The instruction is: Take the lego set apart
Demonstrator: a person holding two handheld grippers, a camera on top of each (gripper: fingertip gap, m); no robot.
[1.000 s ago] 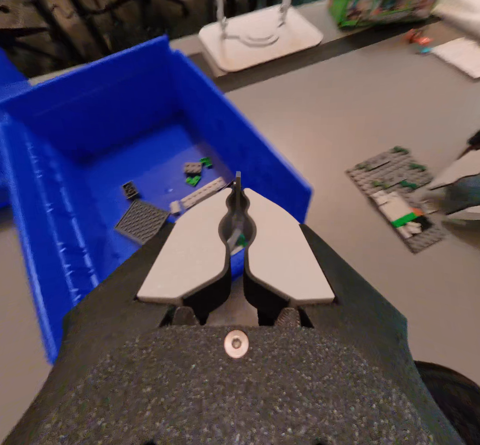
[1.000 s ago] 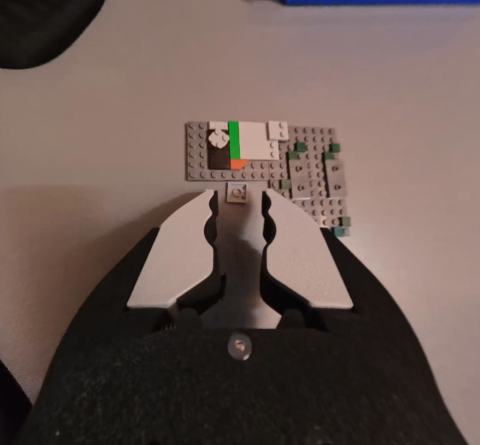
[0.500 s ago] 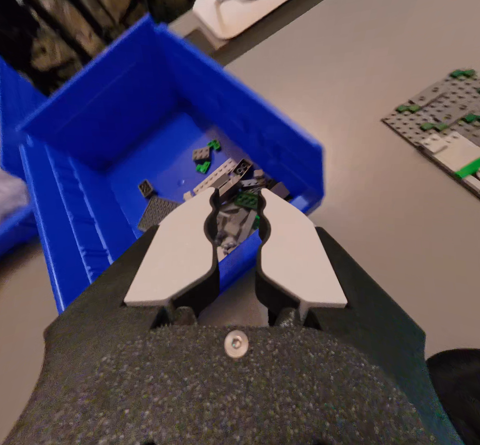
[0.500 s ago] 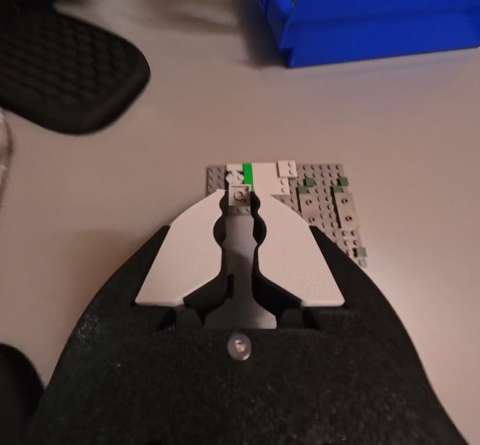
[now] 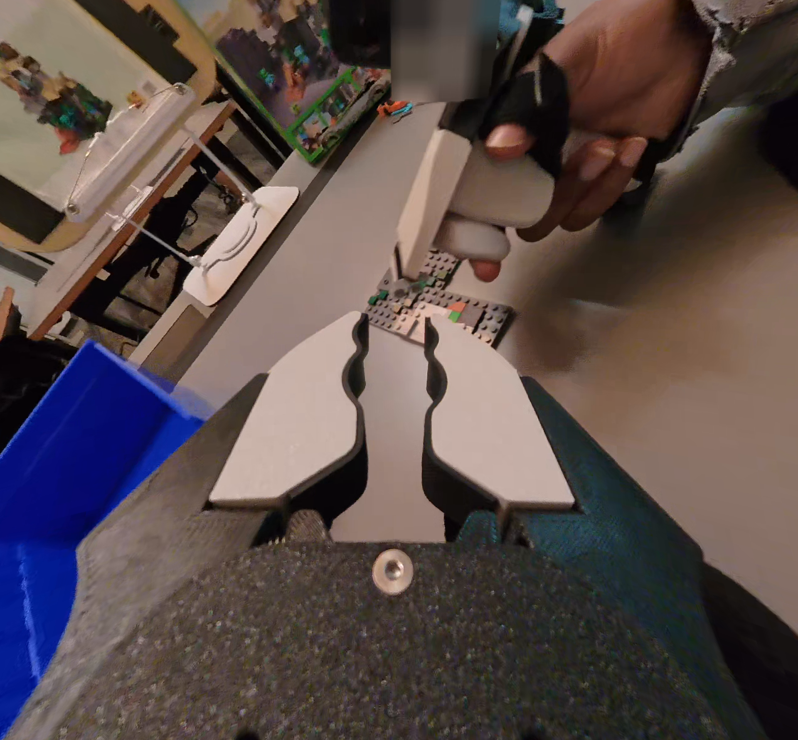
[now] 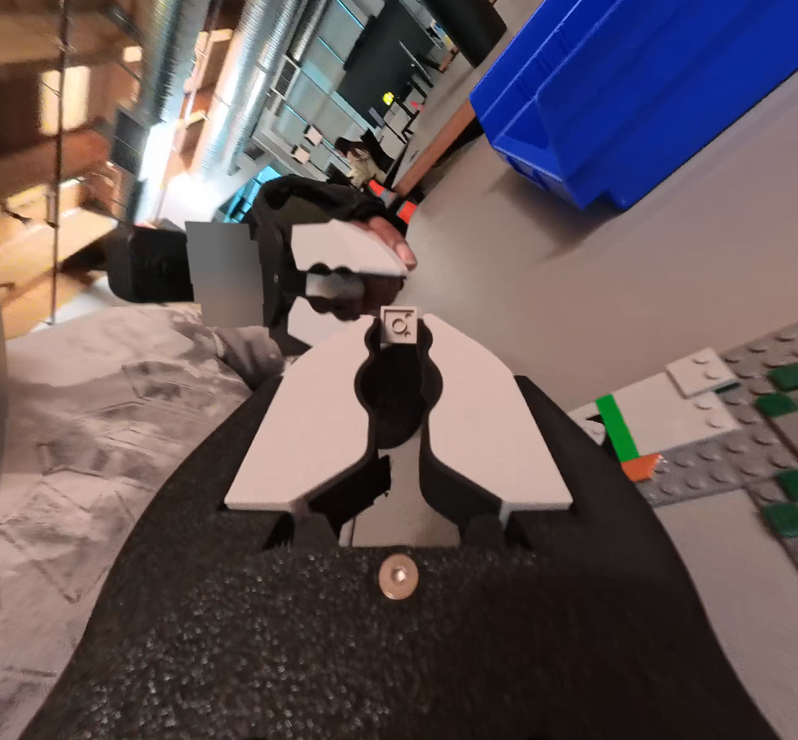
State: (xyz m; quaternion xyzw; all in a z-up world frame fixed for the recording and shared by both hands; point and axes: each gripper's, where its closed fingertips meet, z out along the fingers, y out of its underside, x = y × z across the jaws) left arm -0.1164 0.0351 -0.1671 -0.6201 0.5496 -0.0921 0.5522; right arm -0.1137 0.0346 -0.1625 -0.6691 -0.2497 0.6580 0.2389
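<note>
above the counter (image 6: 561, 287), right gripper (image 6: 399, 324) held a small grey plate (image 6: 399, 325); left gripper (image 5: 394, 324) stood narrowly parted, empty, facing the lego set (image 5: 483, 318).

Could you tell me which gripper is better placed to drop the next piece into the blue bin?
Right. The right gripper is already shut on a small grey plate, lifted clear of the lego build. The left gripper is open and empty beside the blue bin.
</note>
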